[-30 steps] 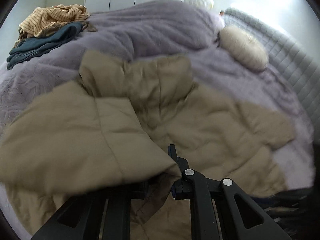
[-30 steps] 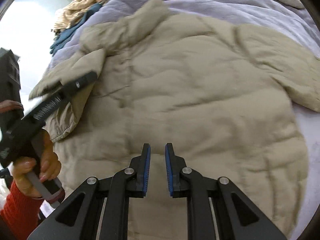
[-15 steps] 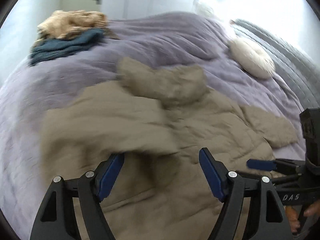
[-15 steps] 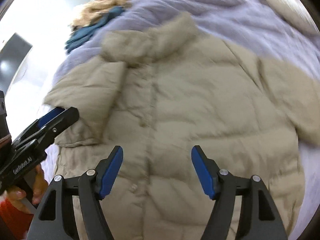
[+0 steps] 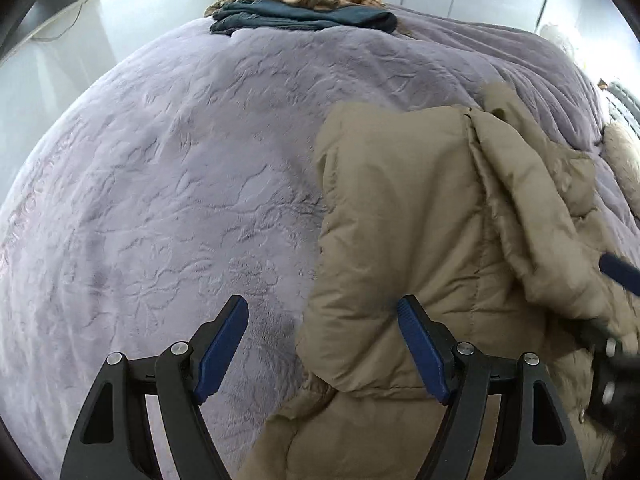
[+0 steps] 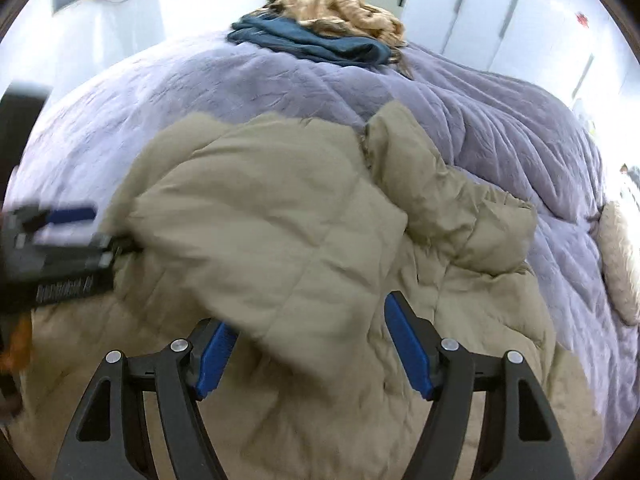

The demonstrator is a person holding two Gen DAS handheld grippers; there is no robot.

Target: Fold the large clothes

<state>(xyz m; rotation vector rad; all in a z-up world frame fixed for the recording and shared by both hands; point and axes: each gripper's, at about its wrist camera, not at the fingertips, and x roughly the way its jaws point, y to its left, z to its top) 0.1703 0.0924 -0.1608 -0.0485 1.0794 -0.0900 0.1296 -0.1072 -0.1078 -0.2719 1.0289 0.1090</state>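
A beige puffer jacket (image 5: pixel 420 220) lies on a purple bedspread (image 5: pixel 168 184), with one side folded over its middle. My left gripper (image 5: pixel 324 348) is open and empty, above the jacket's left edge. My right gripper (image 6: pixel 310 344) is open and empty, low over the folded part of the jacket (image 6: pixel 280 232). The left gripper also shows blurred at the left of the right wrist view (image 6: pixel 56 248). The right gripper shows at the right edge of the left wrist view (image 5: pixel 612 336).
A pile of dark blue and tan striped clothes (image 5: pixel 304 4) lies at the far end of the bed, also in the right wrist view (image 6: pixel 328 24). A cream pillow (image 6: pixel 620 256) lies at the right. White wardrobe doors (image 6: pixel 500 12) stand behind.
Both grippers opened; the left one let go of the jacket's side, which now lies folded over the middle. Both grippers swung left toward the jacket's left edge.
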